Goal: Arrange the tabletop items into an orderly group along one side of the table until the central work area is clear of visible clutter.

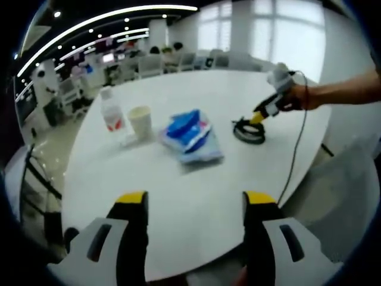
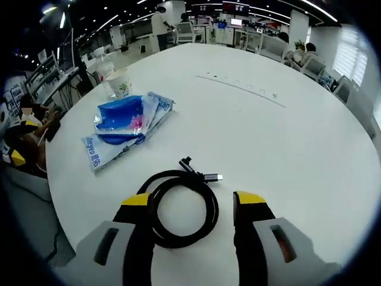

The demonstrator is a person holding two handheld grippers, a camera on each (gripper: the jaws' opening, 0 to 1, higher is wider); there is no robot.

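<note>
Between the yellow-tipped jaws of the right gripper [image 2: 193, 205], spread wide and closed on nothing: the coiled black cable [image 2: 181, 208]. Left arc of the coil tucked under the left jaw, right arc just short of the right jaw, so slightly off-centre toward the left. Plug ends [image 2: 202, 173] pointing forward and to the right, out of the coil, away from the fingers. No true long axis in the coil itself; roughly round, lying flat on the white table [image 2: 286, 137]. Probably best pinched across one side of the loop rather than across the whole ring.

Farther out, ahead and left of the coil: the blue and white packet [image 2: 125, 128], well apart from the cable, long side running diagonally toward the table's edge. Beyond it, near the far-left rim, a paper cup [image 2: 119, 82] with a clear bottle [image 2: 104, 65] just behind, touching or nearly so; hard to tell.

In the left gripper view, jaws of the left gripper [image 1: 193, 205] likewise spread, hovering over bare table at the near edge, gripping nothing. Packet [image 1: 191, 136] straight ahead, cup [image 1: 140, 121] and bottle [image 1: 111, 112] left of it. Right gripper [image 1: 266, 110] seen from there poised at the cable [image 1: 249, 130], clearly the nearer of the two for that item; left one nearer to the packet.
</note>
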